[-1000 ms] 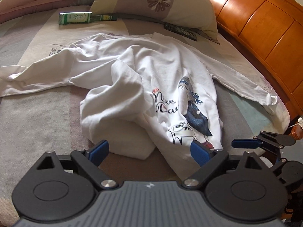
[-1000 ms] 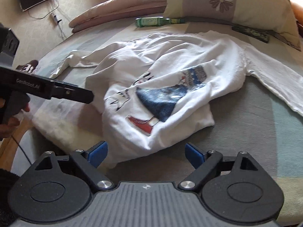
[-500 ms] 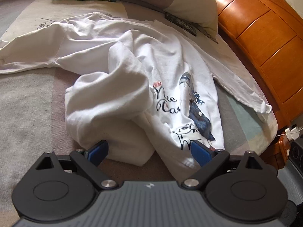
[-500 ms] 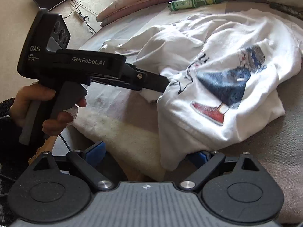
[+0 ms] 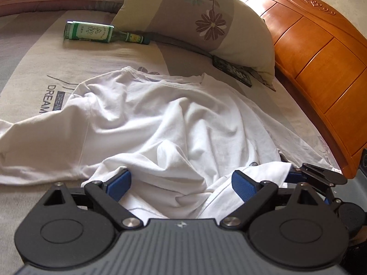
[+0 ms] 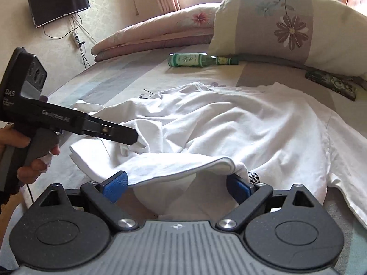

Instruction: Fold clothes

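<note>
Shirt first: where does it lie?

– Crumpled on the bed, neckline at the far end towards the pillow. One sleeve trails off to the left. It is bunched in the middle and not folded into any neat shape.

– And what is different from a second ago?

– Both tools were then short of the cloth, and the printed picture on the front showed plainly. Now they are down in the near hem, and the print is almost out of sight behind raised folds.

– Are they gripping it?

– No. The left gripper is spread wide, with a heap of cloth lying between its fingers. The right gripper is spread just as wide. The hem runs across its gap and drapes over its right finger, so it is carried rather than pinched.

– What does that mean for the folding?

– Probably that the near edge is being taken up at two points. Whether that is to pull the shirt flat or to carry the hem towards the neckline, the pictures do not settle. The green bottle lies well clear at the far side.
</note>
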